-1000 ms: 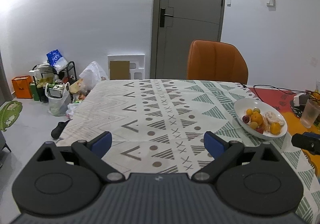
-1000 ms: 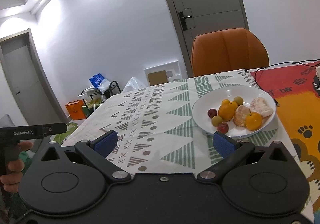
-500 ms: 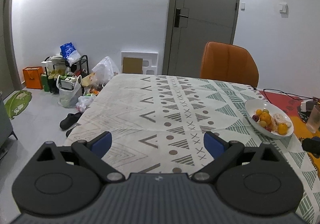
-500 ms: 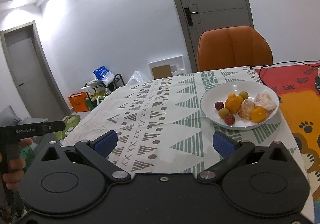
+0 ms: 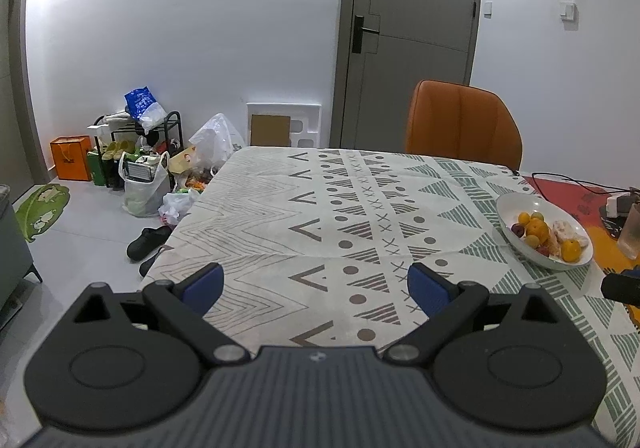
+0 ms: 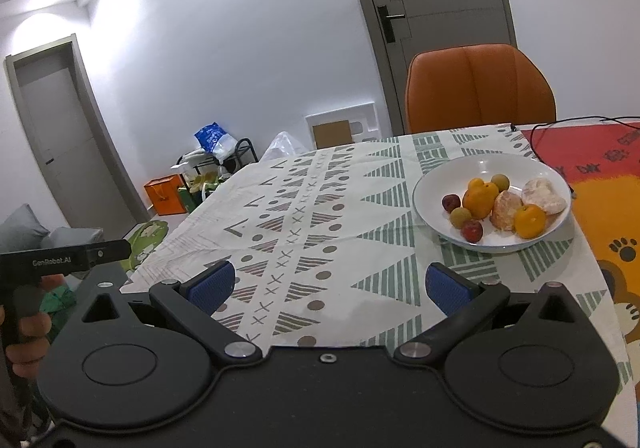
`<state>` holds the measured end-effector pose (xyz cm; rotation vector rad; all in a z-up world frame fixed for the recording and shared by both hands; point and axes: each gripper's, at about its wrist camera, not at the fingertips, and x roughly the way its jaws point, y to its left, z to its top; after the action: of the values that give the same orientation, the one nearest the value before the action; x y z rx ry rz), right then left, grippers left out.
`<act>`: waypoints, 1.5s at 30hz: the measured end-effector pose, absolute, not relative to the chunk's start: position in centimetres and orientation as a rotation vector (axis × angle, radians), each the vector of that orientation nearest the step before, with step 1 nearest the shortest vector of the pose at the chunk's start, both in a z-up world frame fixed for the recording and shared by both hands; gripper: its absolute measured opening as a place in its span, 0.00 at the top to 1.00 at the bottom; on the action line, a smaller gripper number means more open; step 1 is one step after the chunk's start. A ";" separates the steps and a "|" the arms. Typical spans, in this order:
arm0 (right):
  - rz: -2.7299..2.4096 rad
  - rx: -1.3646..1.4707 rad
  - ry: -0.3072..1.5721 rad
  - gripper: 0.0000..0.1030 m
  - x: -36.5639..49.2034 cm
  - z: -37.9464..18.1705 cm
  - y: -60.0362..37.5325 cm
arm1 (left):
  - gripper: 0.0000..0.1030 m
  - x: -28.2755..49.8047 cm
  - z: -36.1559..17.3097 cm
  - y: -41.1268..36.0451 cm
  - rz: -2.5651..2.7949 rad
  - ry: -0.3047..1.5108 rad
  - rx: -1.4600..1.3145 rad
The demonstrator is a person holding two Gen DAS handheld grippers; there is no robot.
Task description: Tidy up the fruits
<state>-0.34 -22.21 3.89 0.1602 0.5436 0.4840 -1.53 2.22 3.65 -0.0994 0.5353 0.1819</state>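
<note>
A white bowl [image 6: 428,184] [image 5: 516,204] stands on the patterned tablecloth [image 6: 312,216] [image 5: 320,224], toward the table's right side. It holds oranges [image 6: 480,198], peeled citrus pieces [image 6: 544,195], small red fruits [image 6: 471,230] and small yellow-green fruits [image 6: 460,215]. My right gripper [image 6: 328,288] hangs open over the table's near edge, below and left of the bowl, with nothing between its fingers. My left gripper [image 5: 316,288] is open and empty too, above the near left part of the cloth, far left of the bowl.
An orange chair [image 5: 464,124] stands at the table's far side before a grey door [image 5: 412,36]. A red and orange mat [image 6: 592,168], a cable and a glass [image 5: 632,228] lie right of the bowl. Bags, a rack and shoes [image 5: 148,240] clutter the floor at left.
Both grippers have drawn back and risen a little, so the table and bowl look farther off. The left view has swung left. Both stay open and empty.
</note>
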 end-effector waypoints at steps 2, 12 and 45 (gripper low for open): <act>0.487 0.166 0.546 0.00 -0.3 3.8 -22.2 | 0.05 -1.5 3.7 2.2 0.180 0.534 -0.097; 0.492 0.163 0.548 0.00 -0.2 3.7 -22.2 | 0.05 -1.6 3.6 2.2 0.179 0.542 -0.095; 0.496 0.141 0.549 0.00 0.0 3.4 -21.7 | 0.05 -1.7 3.1 3.1 0.191 0.546 -0.112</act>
<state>-0.01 -21.67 3.41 0.1411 0.5491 0.4959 -1.75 3.10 3.15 -0.1124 0.5458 0.1912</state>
